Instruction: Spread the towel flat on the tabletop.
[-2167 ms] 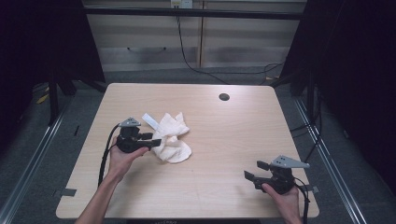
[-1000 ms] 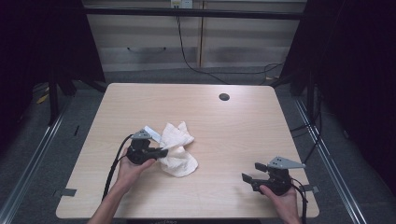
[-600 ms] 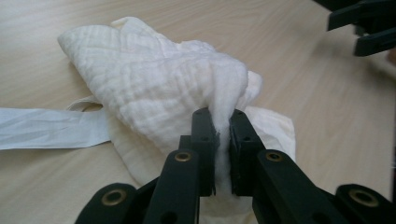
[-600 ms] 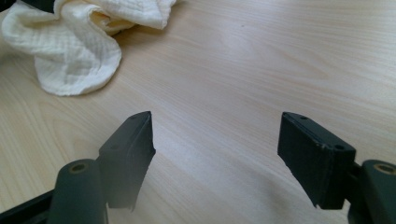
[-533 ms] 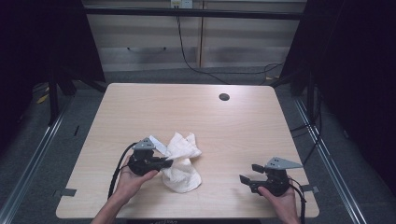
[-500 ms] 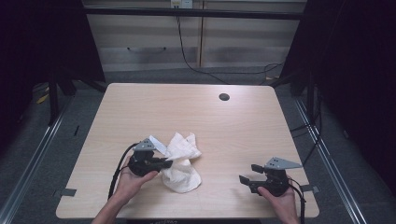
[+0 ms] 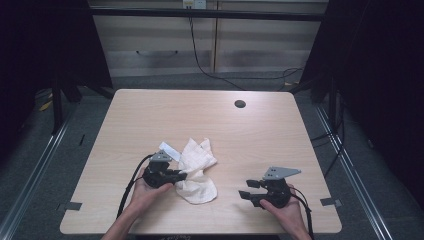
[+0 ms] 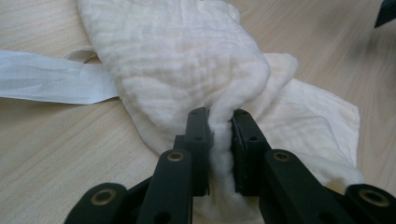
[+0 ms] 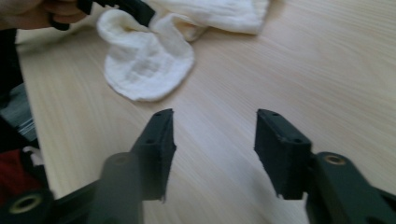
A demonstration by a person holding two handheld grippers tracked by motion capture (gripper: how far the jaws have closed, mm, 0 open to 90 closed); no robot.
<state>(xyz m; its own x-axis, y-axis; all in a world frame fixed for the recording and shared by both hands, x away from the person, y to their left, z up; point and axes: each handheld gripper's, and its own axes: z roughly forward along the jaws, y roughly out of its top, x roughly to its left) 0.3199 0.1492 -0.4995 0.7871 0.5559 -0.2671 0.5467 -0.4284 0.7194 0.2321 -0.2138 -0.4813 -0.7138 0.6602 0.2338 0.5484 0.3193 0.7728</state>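
Your left gripper (image 8: 219, 128) pinches the cloth (image 7: 198, 170); its loose end lies left of your empty, half-open right gripper (image 7: 248, 189).

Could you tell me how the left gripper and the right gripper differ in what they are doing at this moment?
The left gripper pinches a fold of the white cloth between its jaws, which have just been easing open a little; the right gripper has nothing between its jaws, which have just been closing and stand well apart. The left gripper sits at the cloth's edge; the right gripper is apart from it, over bare table. Both are black, hand-held and near the table's front edge.
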